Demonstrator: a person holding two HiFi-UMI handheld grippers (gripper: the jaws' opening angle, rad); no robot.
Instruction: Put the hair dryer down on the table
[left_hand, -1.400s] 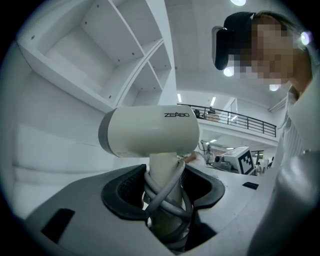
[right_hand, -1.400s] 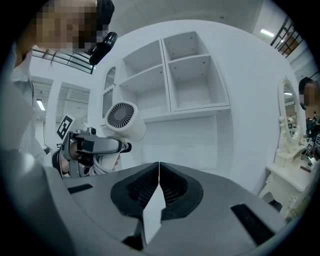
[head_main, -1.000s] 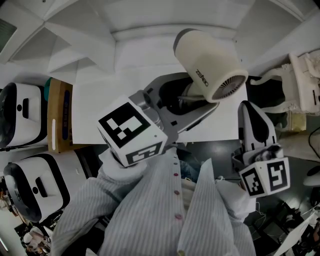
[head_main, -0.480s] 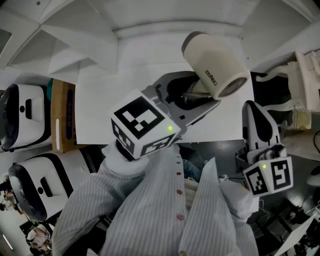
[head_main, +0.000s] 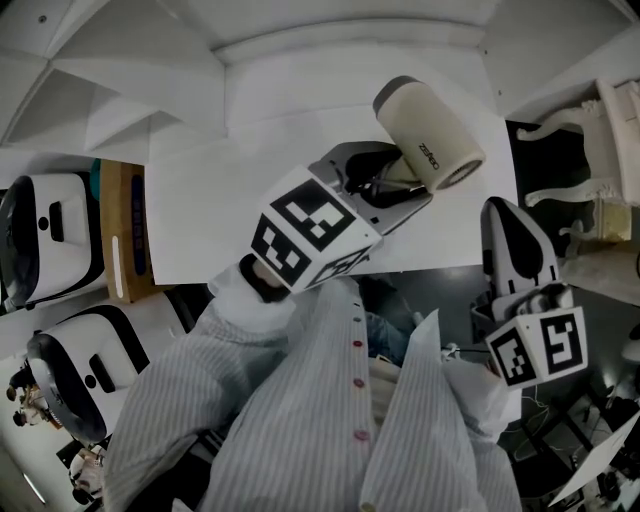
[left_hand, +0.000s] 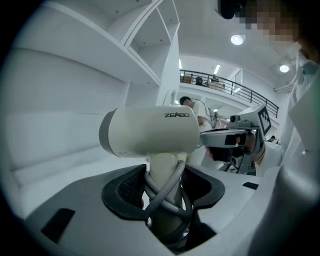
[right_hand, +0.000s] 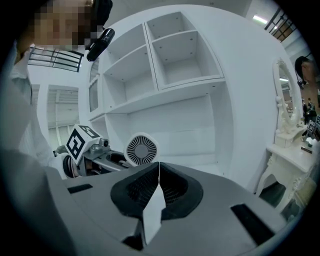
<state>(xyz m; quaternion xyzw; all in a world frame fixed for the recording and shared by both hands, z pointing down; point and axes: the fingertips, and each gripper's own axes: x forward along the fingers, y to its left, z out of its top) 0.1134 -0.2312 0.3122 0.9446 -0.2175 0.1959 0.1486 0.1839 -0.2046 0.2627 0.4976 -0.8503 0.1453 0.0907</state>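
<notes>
The left gripper (left_hand: 165, 200) is clamped on the handle of the cream hair dryer (left_hand: 150, 132), with the grey cord (left_hand: 172, 182) looped round that handle between the jaws; the right gripper (right_hand: 158, 180) has its jaws pressed together on nothing and hangs at the right, off the near edge of the white table (head_main: 220, 200); the dryer's barrel lies over the table's far right part, grille toward the right; whether it touches the top I cannot tell; white shelves (right_hand: 165, 65) stand beyond; a brown box (head_main: 125, 230) lies just left of the table.
</notes>
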